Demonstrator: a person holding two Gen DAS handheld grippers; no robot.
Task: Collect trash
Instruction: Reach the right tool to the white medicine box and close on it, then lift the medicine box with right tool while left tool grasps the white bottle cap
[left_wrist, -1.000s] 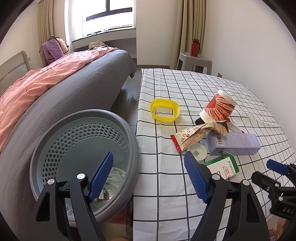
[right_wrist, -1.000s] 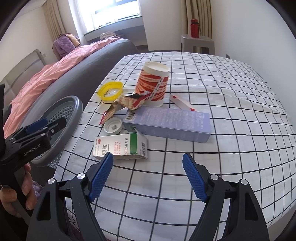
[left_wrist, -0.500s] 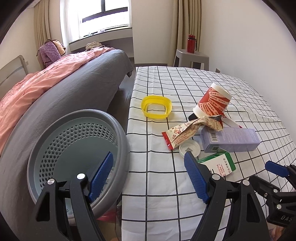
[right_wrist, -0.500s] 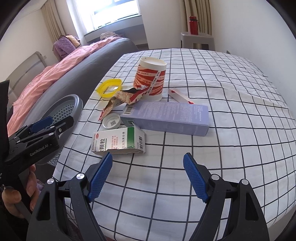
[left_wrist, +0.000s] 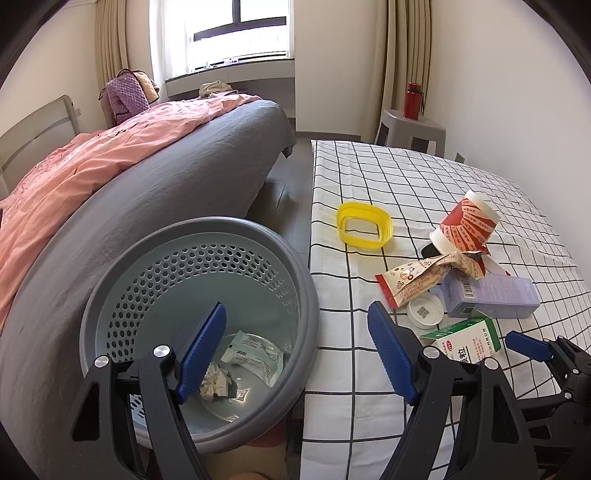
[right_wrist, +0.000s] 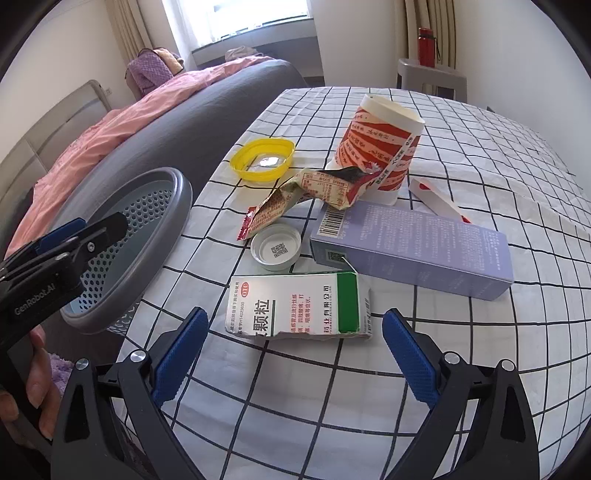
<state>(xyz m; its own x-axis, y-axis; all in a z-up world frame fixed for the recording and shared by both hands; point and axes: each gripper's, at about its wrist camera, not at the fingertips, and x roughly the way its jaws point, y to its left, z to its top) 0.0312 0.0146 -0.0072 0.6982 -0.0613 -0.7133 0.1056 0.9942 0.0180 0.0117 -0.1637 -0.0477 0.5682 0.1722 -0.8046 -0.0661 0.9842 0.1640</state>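
A grey perforated waste basket stands beside the checked table and holds a crumpled tissue and a wrapper. My left gripper hangs open over the basket's right rim with nothing in it. On the table lie a green-and-white medicine box, a lilac box, a white cap, a snack wrapper, a red paper cup and a yellow ring. My right gripper is just short of the medicine box, its jaws opening, empty.
A bed with a grey cover and pink quilt runs along the left, close behind the basket. A small red-and-white packet lies past the lilac box. A grey stool with a red bottle stands at the far wall.
My right gripper has come forward and down toward the medicine box and its jaws have spread wider. My left gripper shifted so the basket's inside and its trash show again.
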